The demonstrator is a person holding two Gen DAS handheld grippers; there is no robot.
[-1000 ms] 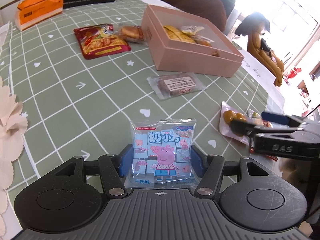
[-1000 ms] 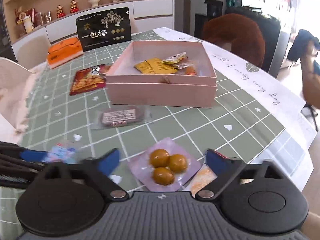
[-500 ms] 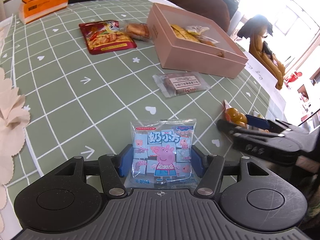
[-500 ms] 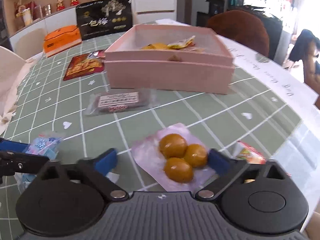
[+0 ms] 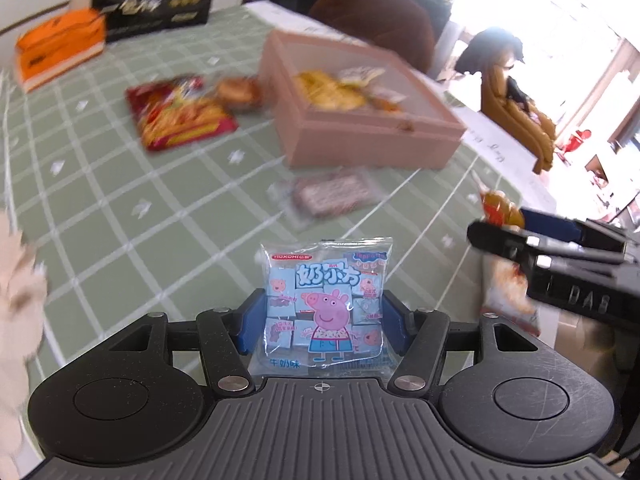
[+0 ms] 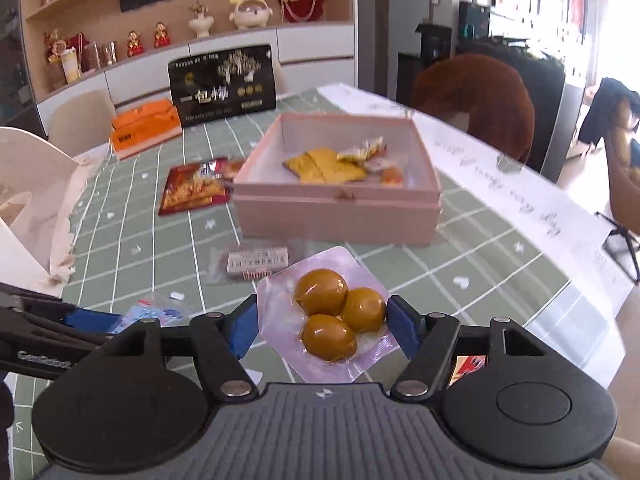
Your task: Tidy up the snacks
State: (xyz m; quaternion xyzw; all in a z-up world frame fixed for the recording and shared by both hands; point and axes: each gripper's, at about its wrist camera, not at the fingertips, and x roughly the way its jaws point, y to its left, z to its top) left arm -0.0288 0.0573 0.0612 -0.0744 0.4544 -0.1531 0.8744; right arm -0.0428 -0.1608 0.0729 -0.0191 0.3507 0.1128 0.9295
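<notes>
My left gripper [image 5: 322, 320] is shut on a blue cartoon-pig candy packet [image 5: 324, 292], held upright just above the green checked tablecloth [image 5: 120, 208]. My right gripper [image 6: 323, 330] has its jaws closing on a clear pouch of three yellow balls [image 6: 326, 316]; the blue pads touch both its edges and it hangs off the table. In the left wrist view that gripper [image 5: 500, 226] shows at the right with the pouch [image 5: 498, 204]. The open pink box [image 6: 336, 220] lies ahead with several snacks inside.
A brown bar in clear wrap [image 6: 256, 262] lies before the box. A red snack bag [image 6: 192, 192] and a small pastry [image 5: 240, 92] sit left of it. An orange box [image 6: 144, 128] and black bag [image 6: 224, 84] stand behind. A red-white packet [image 5: 508, 292] lies under my right gripper.
My right gripper's jaws closed in on the pouch of yellow balls and lifted it off the table. My left gripper rose a little, still holding the candy packet.
</notes>
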